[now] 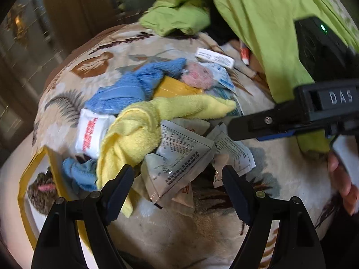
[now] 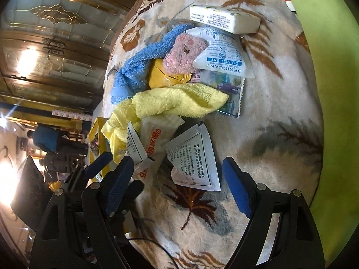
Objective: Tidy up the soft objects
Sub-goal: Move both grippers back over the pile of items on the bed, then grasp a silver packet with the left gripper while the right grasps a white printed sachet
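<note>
Leaf-print blanket (image 2: 280, 103) carries heap. Yellow towel (image 2: 179, 99) lies ahead of both grippers, long axis crosswise. Left gripper (image 1: 178, 190) nearer; right gripper (image 2: 177, 183) beside; both jaws open, empty.

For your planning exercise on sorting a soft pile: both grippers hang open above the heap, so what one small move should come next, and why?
Probably lower the left gripper onto the yellow towel and close. Its jaws stand open and empty just over the pile, and the towel lies on top, draped across the packets and the blue towel, so lifting it first should disturb least.
</note>
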`<state>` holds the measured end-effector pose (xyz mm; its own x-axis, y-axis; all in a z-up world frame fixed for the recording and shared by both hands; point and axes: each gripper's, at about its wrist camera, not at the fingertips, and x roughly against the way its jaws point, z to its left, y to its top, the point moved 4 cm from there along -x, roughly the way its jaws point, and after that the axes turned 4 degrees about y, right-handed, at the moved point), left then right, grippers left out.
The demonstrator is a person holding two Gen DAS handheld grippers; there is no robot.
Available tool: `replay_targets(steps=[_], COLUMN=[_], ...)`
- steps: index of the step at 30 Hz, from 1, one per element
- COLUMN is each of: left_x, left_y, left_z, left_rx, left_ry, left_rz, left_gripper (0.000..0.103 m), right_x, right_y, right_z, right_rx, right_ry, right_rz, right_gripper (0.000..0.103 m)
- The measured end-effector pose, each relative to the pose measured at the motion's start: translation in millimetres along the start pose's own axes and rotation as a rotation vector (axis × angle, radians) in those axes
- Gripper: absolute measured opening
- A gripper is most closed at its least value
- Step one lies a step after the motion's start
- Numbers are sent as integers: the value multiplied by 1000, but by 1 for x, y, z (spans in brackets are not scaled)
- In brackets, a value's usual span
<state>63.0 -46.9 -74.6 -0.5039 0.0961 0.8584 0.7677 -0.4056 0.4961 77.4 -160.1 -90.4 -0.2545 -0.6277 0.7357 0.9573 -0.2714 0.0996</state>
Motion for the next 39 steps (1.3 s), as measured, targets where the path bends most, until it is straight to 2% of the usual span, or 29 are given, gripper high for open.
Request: replay_targets(steps=[4, 12, 13, 14, 17, 19, 23, 28, 34, 38, 39], left_x=[-9, -21, -22, -24, -24, -23, -19, -13, 1, -1, -1], left_y=[1, 9, 9, 9, 7, 6, 6, 5, 10, 13, 14], left_z=[-4, 2, 4, 7, 15, 21, 23, 27, 30, 27, 28], left_rx=[-55, -33, -20, -8, 21, 45, 60, 94, 98, 96, 104], left_ry=[-6, -35, -33, -37, -22, -52, -49, -115, -135, -125, -120], left_rz=[4, 25, 28, 34, 40, 40, 22, 12, -24, -23, -22], left_gripper=[81, 79, 76, 69, 38, 37, 30, 29, 30, 30, 30], right_x=[-6, -10, -11, -11, -13, -14, -18, -31, -41, -40, -41], right_y=[0, 1, 1, 1, 2, 1, -1, -5, -4, -1, -2], right_z=[5, -2, -5, -5, -6, -4, -4, 6, 14, 13, 15], right_rx=[14, -16, -19, -20, -20, -12, -18, 29, 97, 108, 123], right_ry=[-35, -56, -58, -57, -52, -62, -79, -139, -201, -203, -214], right_rz=[-3, 8, 8, 8, 16, 20, 34, 51, 51, 50, 51], right_gripper=[82, 82, 82, 82, 82, 82, 82, 82, 82, 81, 76])
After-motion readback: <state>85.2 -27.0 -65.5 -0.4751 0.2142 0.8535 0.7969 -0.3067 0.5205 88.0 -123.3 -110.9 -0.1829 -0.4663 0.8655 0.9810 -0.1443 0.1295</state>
